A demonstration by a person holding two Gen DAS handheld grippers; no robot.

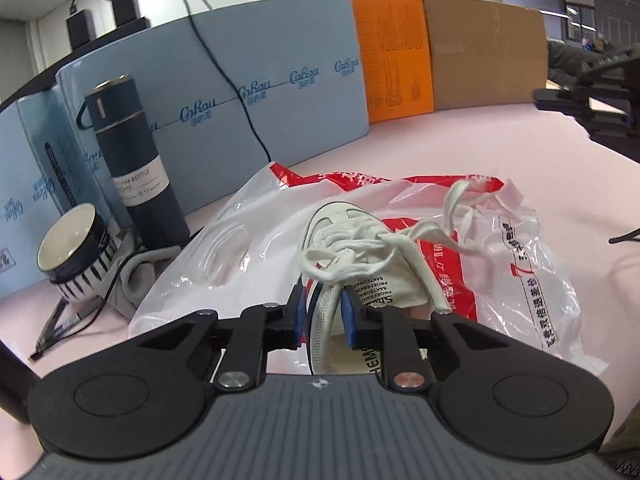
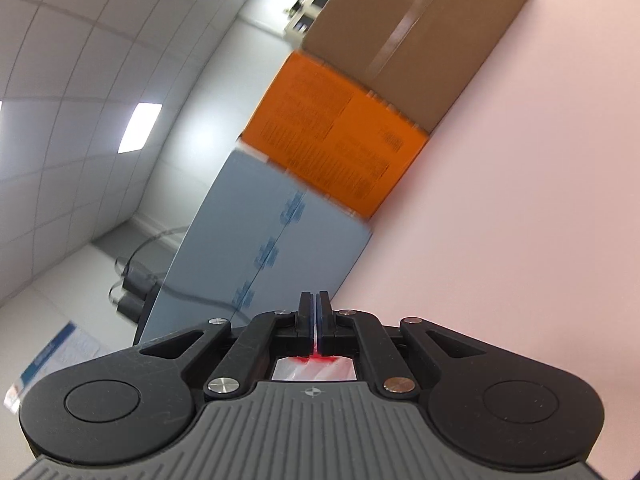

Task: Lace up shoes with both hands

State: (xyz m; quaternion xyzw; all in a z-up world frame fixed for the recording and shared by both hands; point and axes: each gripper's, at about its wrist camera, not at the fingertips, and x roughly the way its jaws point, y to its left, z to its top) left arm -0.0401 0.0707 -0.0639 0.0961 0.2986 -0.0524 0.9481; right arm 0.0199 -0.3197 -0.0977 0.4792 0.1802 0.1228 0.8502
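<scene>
Over on the left, a striped bowl [image 1: 74, 254] and a dark blue flask [image 1: 134, 168] stand against the blue foam boards [image 1: 224, 92], well clear of the action, which leaves room to work. Centre stage now: the white shoe [image 1: 352, 256] sits on a crinkled red-and-white plastic bag [image 1: 516, 248] spread over the pink table [image 1: 460, 148], toe pointing away. The left gripper [image 1: 323, 312] has its jaws clamped on the shoe's heel rim, blue pads either side, likely to pin the shoe steady while lace work goes on. The laces [image 1: 400, 240] lie loose and tangled over the tongue, one end trailing off to the right; whether they're being threaded or tied, I can't say. Far right, the right gripper [image 2: 316, 312] is lifted off the shoe and tilted, looking at the orange box [image 2: 336, 128] and cardboard box [image 2: 416, 32]. Its jaws are pressed together with nothing visible between them.
</scene>
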